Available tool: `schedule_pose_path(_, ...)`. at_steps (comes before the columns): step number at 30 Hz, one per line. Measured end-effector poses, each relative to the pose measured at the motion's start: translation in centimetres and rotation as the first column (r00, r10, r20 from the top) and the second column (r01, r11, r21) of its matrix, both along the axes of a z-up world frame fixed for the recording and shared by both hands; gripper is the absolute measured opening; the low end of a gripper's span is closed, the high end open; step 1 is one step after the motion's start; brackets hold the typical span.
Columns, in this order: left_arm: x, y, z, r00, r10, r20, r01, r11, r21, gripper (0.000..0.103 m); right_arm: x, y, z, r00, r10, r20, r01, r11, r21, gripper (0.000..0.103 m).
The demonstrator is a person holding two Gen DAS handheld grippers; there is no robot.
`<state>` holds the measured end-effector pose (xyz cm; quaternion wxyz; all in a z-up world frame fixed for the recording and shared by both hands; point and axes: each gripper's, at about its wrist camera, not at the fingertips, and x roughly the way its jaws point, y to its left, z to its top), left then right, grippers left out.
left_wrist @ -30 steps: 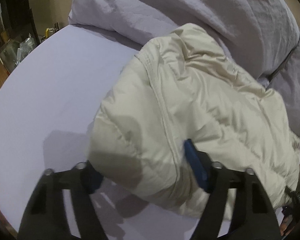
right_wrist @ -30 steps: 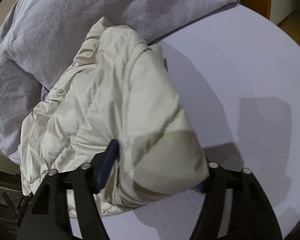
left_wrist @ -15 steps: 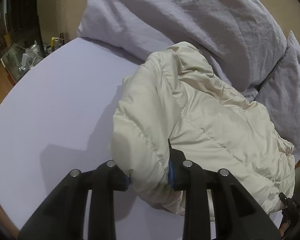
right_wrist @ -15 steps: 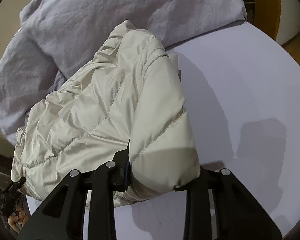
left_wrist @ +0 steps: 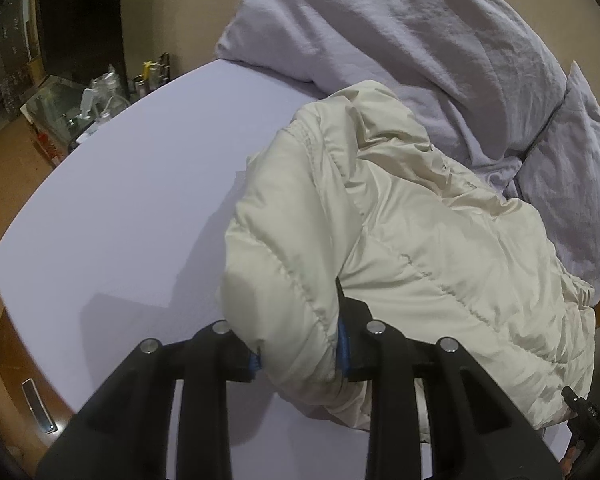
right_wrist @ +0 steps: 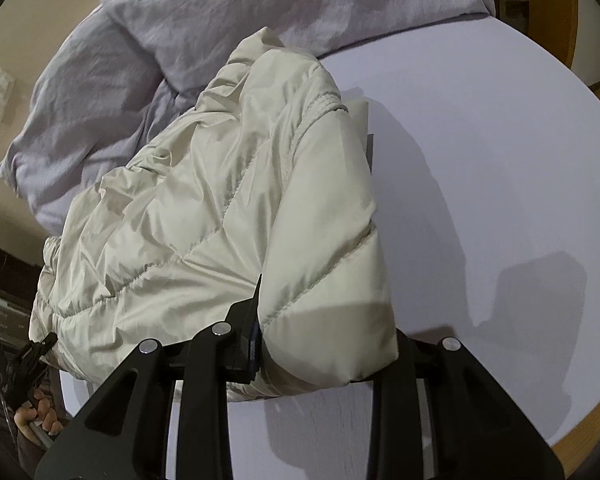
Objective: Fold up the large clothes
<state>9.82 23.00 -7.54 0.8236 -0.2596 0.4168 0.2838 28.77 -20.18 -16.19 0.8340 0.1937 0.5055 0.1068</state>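
A cream quilted puffer jacket [left_wrist: 412, 240] lies bunched on a pale lilac bed sheet [left_wrist: 132, 184]. My left gripper [left_wrist: 300, 354] is shut on a thick fold of the jacket at its near left edge. In the right wrist view the same jacket [right_wrist: 220, 208] spreads left, and my right gripper [right_wrist: 324, 356] is shut on its near right fold, which hides the right fingertip. Both held edges sit lifted a little off the sheet [right_wrist: 480, 160].
A rumpled lilac duvet [left_wrist: 400, 40] and pillow [left_wrist: 572, 184] lie against the wall behind the jacket. A cluttered bedside shelf [left_wrist: 80, 108] stands at far left. The bed's edge and wooden floor [left_wrist: 4, 176] curve around the left. Wooden frame [right_wrist: 552, 8] at far right.
Both grippers went from open around the jacket's edges to shut on thick folds of it. Both have lifted and drawn back, raising the near edge of the jacket.
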Motion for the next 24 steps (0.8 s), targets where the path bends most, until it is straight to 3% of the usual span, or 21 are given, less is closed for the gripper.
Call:
schedule_pose_path(4,-1.3,0.0,-0.3,1.000,0.016,-0.017,-0.016,1.000,-0.002,0.036,-0.9,0.3,0.8,1.000,-0.005,0.014,0.006,0.999,-0.049,0.039)
schedule_pose_path(7,-1.6,-0.1,-0.4,0.999,0.038,-0.035,-0.037,0.999,0.014,0.048,-1.4,0.1,2.1,0.999,-0.035,0.034,0.039,0.992,-0.123,0.055)
schedule_pose_path(9,-1.7,0.0,-0.4,0.998,0.055,-0.044,-0.054,0.998,0.016,0.066,-1.5,0.2,3.5,0.995,-0.045,0.091,0.063,0.975,-0.213,0.064)
schedule_pose_path(10,-1.8,0.0,-0.5,0.997,0.060,-0.043,-0.059,0.998,0.013,0.069,-1.7,0.1,4.0,0.993,-0.036,0.115,0.063,0.969,-0.240,0.066)
schedule_pose_path(15,-1.4,0.1,-1.1,0.996,0.064,-0.058,-0.063,0.998,0.006,0.082,-0.5,2.0,5.7,0.988,0.028,0.151,0.015,0.960,-0.281,0.070)
schedule_pose_path(24,-0.5,1.0,-2.1,0.994,0.104,-0.041,-0.106,0.993,-0.046,0.088,-0.8,8.9,4.5,0.972,0.201,0.121,-0.153,0.935,-0.321,0.071)
